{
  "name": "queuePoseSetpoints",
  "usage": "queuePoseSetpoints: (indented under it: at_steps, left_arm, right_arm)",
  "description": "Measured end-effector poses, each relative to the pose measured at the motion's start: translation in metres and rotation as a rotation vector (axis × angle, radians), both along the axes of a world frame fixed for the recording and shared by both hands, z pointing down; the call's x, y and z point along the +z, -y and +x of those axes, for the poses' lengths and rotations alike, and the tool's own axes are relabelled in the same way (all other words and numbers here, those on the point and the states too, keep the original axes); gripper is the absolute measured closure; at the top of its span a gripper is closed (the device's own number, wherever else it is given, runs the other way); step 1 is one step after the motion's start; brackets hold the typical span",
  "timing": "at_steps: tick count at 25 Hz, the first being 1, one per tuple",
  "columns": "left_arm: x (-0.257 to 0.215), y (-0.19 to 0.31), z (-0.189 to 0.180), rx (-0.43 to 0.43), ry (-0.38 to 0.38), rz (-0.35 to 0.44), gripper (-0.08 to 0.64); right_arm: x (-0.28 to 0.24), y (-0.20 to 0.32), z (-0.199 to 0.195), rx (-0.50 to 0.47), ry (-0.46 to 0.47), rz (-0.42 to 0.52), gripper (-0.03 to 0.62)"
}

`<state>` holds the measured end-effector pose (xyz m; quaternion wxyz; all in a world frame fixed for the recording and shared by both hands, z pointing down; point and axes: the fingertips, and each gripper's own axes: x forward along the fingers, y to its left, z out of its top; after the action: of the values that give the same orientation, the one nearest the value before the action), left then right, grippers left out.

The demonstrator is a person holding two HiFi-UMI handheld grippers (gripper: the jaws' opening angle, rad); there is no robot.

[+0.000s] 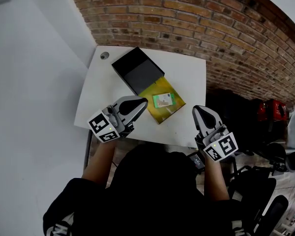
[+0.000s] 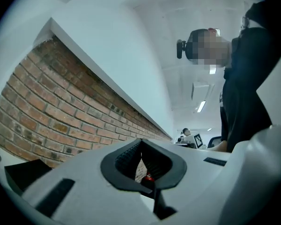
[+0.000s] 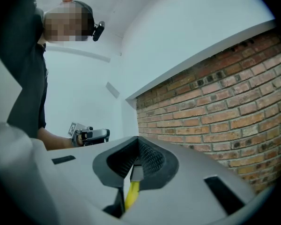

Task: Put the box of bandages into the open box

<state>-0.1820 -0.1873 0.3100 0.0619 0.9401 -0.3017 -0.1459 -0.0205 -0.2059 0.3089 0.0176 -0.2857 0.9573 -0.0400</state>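
Note:
On the white table (image 1: 187,73) lies an open box with a yellow inside (image 1: 173,111) and a black lid (image 1: 136,70) folded back behind it. The small green and white box of bandages (image 1: 163,100) lies flat inside the yellow part. My left gripper (image 1: 141,103) hovers by the yellow box's near left corner, shut and holding nothing. My right gripper (image 1: 200,113) is over the table's near right corner, apart from the box, shut and holding nothing. Both gripper views look level at the brick wall, over shut jaws: the left gripper (image 2: 141,167) and the right gripper (image 3: 136,167).
A brick wall (image 1: 206,23) runs behind the table, and a white wall (image 1: 29,82) stands at its left. A round cable hole (image 1: 104,55) marks the table's far left corner. Dark chairs and red items (image 1: 270,113) crowd the floor at the right.

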Motion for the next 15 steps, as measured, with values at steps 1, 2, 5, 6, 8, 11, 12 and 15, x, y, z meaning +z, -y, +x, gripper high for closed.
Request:
queuePoseSetpoints:
  at_steps: [1, 2, 5, 6, 8, 11, 12, 15]
  left_arm:
    - [-0.001, -0.007, 0.005, -0.003, 0.016, 0.002, 0.545]
    - [-0.002, -0.013, 0.009, -0.007, 0.028, 0.003, 0.545]
    - [-0.005, -0.03, 0.02, -0.04, 0.043, 0.002, 0.545]
    - [-0.005, -0.035, 0.025, -0.055, 0.044, -0.002, 0.545]
    - [-0.002, -0.048, 0.041, -0.072, 0.039, -0.015, 0.545]
    - [0.009, -0.073, 0.071, -0.06, 0.021, -0.042, 0.545]
    - [0.012, -0.081, 0.082, -0.053, 0.017, -0.048, 0.545]
    - [0.01, -0.108, 0.117, -0.026, 0.016, -0.045, 0.545]
  right_arm:
    - [0.0, -0.004, 0.002, -0.009, 0.005, -0.002, 0.586]
    - [0.0, -0.008, 0.004, -0.019, 0.006, 0.0, 0.586]
    - [-0.005, -0.023, 0.014, -0.053, 0.002, 0.014, 0.586]
    - [-0.007, -0.028, 0.02, -0.062, 0.002, 0.019, 0.586]
    - [-0.009, -0.043, 0.039, -0.077, -0.002, 0.026, 0.586]
    - [-0.006, -0.069, 0.069, -0.083, 0.0, 0.025, 0.586]
    - [-0.003, -0.078, 0.079, -0.084, 0.003, 0.021, 0.586]
    - [0.004, -0.107, 0.106, -0.093, 0.01, 0.002, 0.586]
